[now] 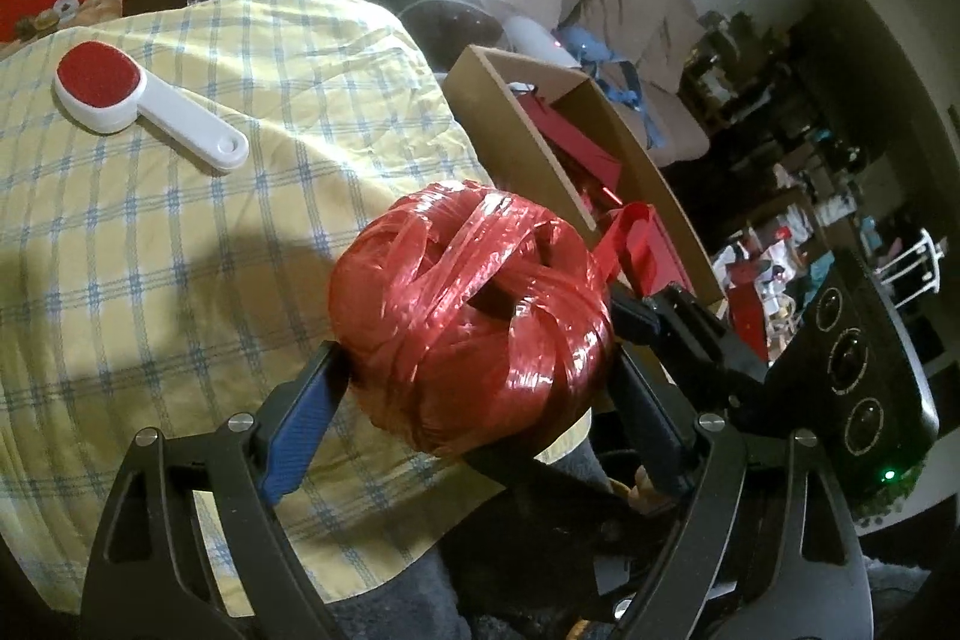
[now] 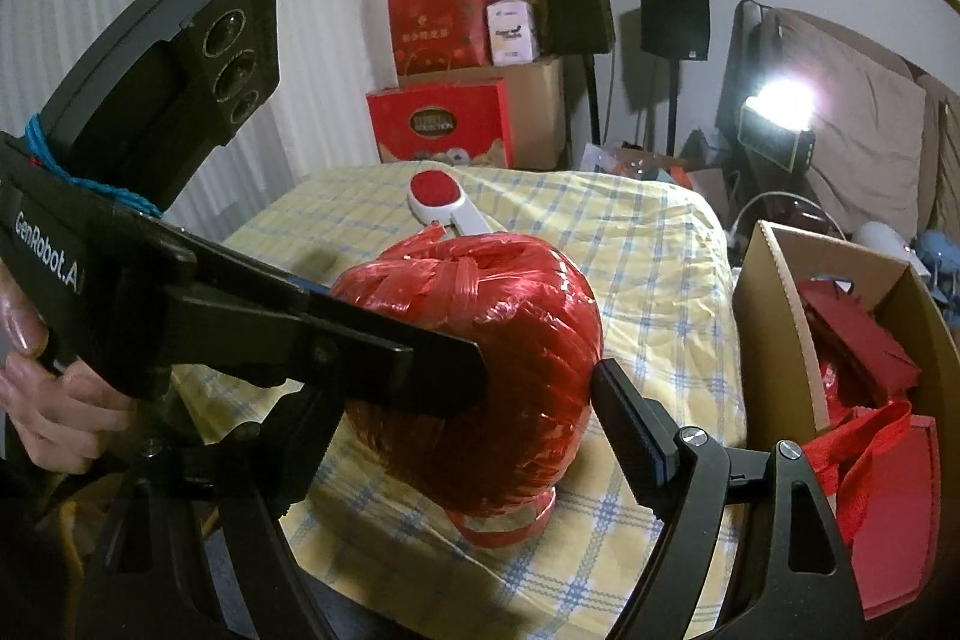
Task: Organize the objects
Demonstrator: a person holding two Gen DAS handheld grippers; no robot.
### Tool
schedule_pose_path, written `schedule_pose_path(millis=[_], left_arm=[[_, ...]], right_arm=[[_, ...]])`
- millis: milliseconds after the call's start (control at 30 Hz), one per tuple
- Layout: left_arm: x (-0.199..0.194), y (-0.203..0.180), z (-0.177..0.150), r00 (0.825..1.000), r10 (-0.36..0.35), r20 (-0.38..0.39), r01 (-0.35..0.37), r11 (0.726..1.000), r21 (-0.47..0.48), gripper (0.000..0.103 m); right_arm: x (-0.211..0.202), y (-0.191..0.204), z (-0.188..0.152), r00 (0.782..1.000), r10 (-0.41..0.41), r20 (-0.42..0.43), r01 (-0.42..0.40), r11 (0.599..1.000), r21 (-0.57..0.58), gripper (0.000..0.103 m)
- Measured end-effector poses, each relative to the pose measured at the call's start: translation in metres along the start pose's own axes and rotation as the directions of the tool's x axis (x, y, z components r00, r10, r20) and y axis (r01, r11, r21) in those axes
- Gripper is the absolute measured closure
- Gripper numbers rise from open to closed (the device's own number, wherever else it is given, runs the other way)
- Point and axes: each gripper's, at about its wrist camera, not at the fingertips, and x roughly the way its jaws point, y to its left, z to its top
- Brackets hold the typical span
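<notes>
Both grippers, left gripper (image 1: 474,370) and right gripper (image 2: 540,370), clamp the slick red twine ball (image 1: 474,310) between wide jaws, so it may squirt out short of the cardboard box (image 2: 774,292).

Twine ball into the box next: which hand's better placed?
Right, probably. Both sets of jaws clamp the ball of twine, but the cardboard box sits on the right gripper's side; the left gripper would have to reach across it.
</notes>
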Motion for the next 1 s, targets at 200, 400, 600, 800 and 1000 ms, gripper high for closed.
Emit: schedule_pose_path(millis=[200, 400, 600, 800, 1000], left_arm=[[-0.002, -0.006, -0.001, 1.000, 0.008, 0.011, -0.008, 1.000, 0.013, 0.018], [-0.001, -0.012, -0.002, 1.000, 0.002, 0.008, -0.002, 0.999, 0.034, 0.018], [0.001, -0.011, -0.003, 1.000, 0.000, 0.007, 0.000, 1.000, 0.026, 0.018], [-0.002, -0.016, -0.003, 1.000, 0.011, 0.018, -0.012, 0.999, 0.043, 0.018], [-0.003, -0.019, 0.000, 1.000, 0.010, 0.022, -0.011, 0.999, 0.049, 0.018]], right_arm=[[-0.003, 0.002, 0.000, 1.000, -0.012, 0.003, 0.012, 1.000, -0.017, 0.019], [-0.002, 0.000, -0.002, 0.999, -0.036, 0.004, 0.036, 0.999, -0.003, 0.016], [-0.003, -0.001, -0.004, 0.999, -0.037, 0.004, 0.037, 0.999, -0.011, 0.017], [-0.006, 0.000, -0.003, 0.999, -0.039, 0.020, 0.039, 0.999, -0.008, 0.018], [-0.009, 0.000, 0.000, 0.998, -0.049, 0.029, 0.050, 0.999, -0.016, 0.018]])
